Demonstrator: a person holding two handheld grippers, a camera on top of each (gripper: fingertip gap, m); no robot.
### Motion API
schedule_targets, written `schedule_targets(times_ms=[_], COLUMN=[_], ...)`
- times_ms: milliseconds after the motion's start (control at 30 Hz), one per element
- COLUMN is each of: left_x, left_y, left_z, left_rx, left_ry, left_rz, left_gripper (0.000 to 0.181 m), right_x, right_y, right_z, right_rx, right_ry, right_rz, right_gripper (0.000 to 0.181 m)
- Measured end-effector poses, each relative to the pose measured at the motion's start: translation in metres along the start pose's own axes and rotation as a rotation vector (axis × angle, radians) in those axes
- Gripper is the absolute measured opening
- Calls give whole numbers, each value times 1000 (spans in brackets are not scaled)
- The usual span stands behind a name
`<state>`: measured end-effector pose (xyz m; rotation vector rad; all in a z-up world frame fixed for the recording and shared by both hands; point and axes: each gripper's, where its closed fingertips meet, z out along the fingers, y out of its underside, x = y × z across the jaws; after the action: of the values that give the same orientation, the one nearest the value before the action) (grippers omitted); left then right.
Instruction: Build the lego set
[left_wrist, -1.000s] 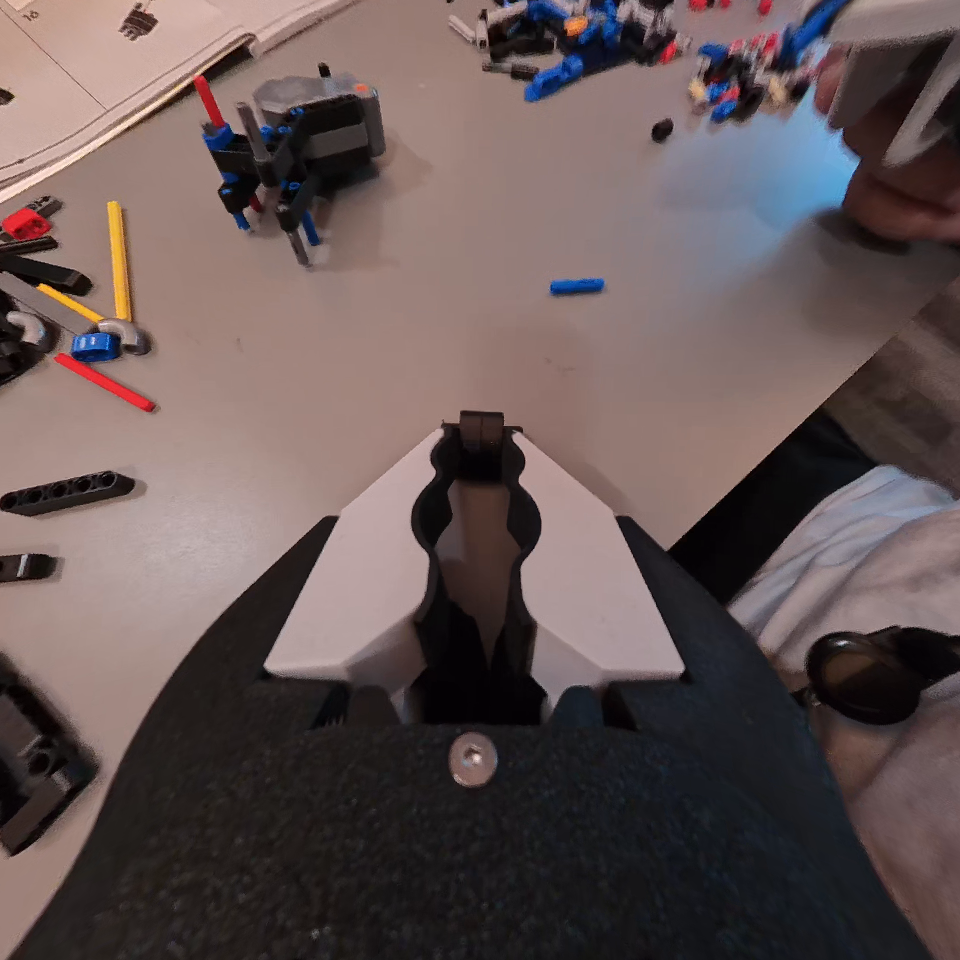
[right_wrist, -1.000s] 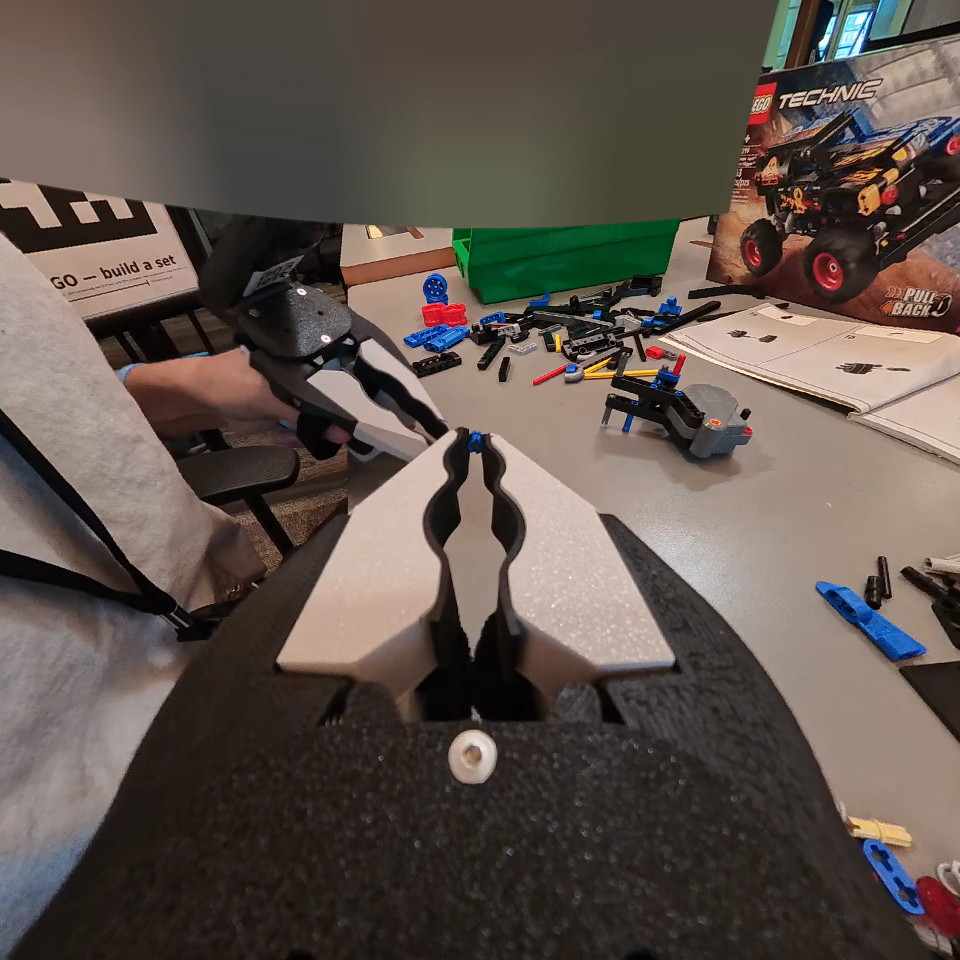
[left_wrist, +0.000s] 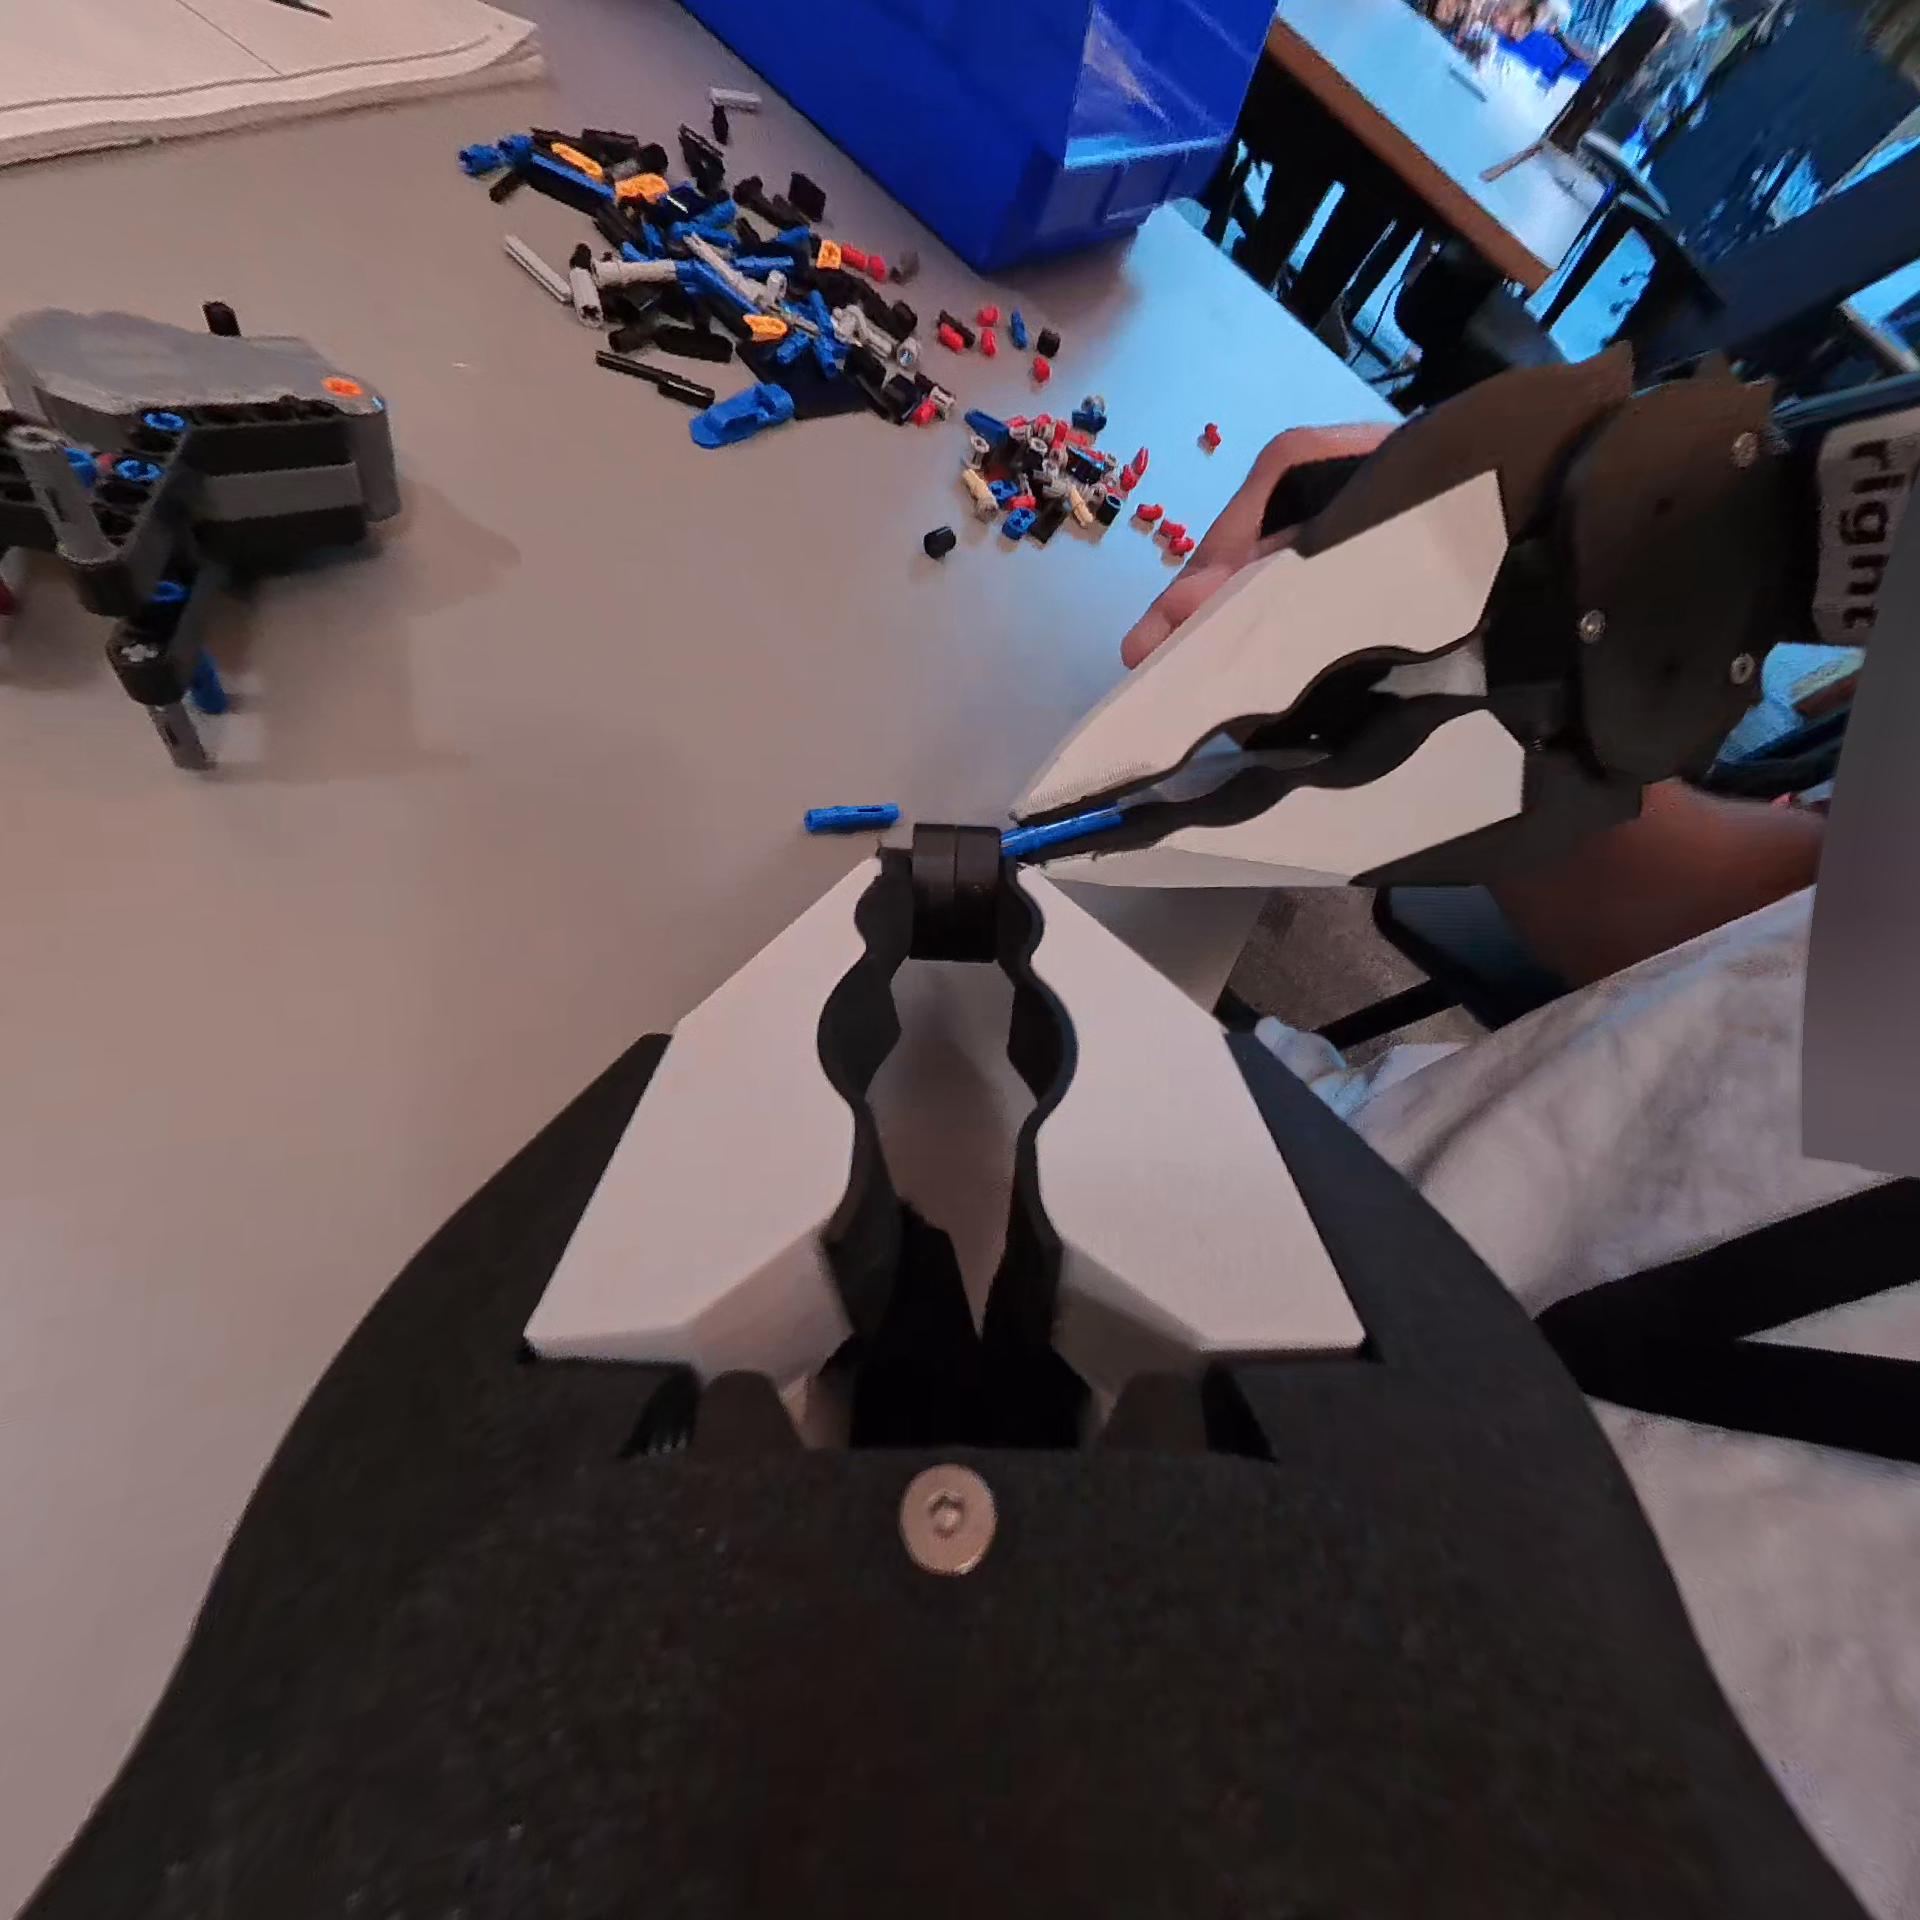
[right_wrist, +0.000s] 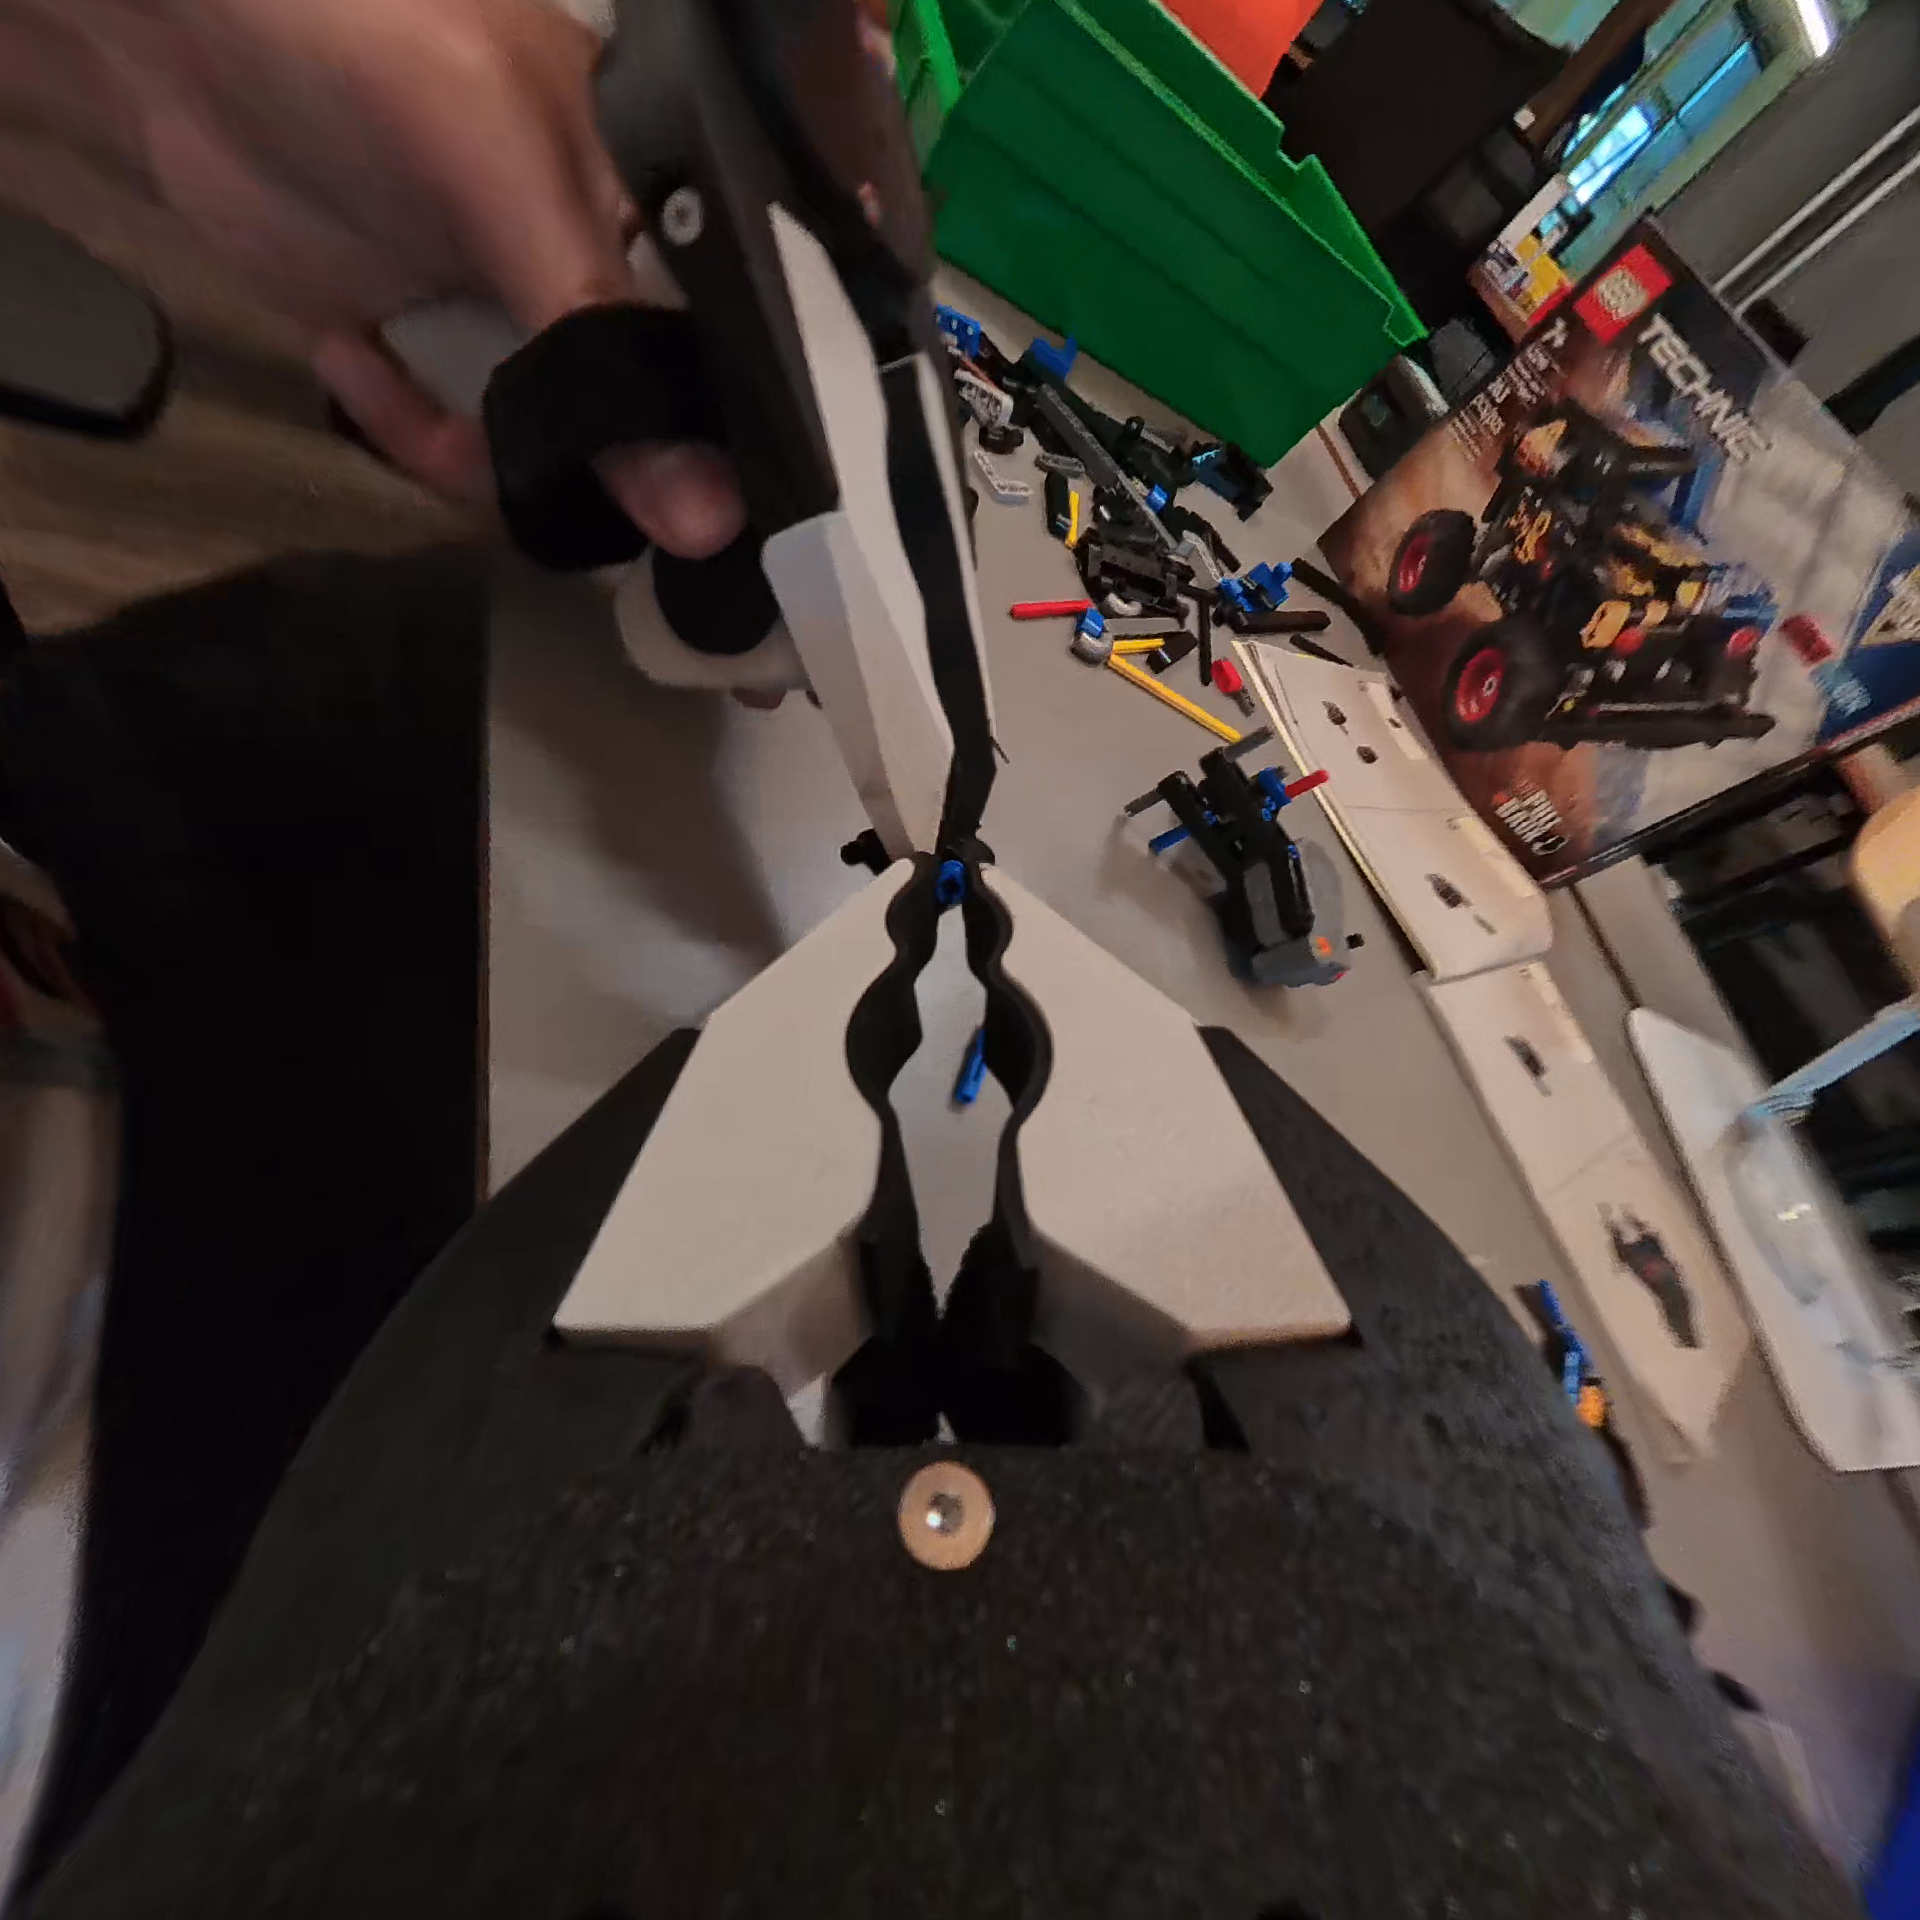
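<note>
Two grippers meet above the grey table's edge.

The left gripper is clamped on a black round piece; the right gripper pinches a blue axle, its long axis pointing leftward at the piece.

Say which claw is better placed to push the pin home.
Right claw: likely, since it grips the thin blue pin aimed at the small black round piece the left claw steadies.
</note>
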<state>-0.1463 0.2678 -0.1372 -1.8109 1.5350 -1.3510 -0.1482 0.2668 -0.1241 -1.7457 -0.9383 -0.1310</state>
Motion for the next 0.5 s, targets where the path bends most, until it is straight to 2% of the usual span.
schedule_targets(times_ms=[100,167,333,500], left_x=[-2,-2,13,17], left_y=[-2,-11,-54,-75], left_z=[3,2,-15,-26], left_rx=[7,83,438,613], left_ry=[-14,-31,-91,-254], left_rz=[16,28,108,275], left_gripper=[13,13,13,14], right_x=[3,10,39,52], right_y=[3,0,-33,-48], right_z=[0,-2,-19,-24], right_rx=[-4,31,287,379], right_ry=[41,83,115,151], right_rz=[-122,-90,411,614], right_gripper=[3,4,4,4])
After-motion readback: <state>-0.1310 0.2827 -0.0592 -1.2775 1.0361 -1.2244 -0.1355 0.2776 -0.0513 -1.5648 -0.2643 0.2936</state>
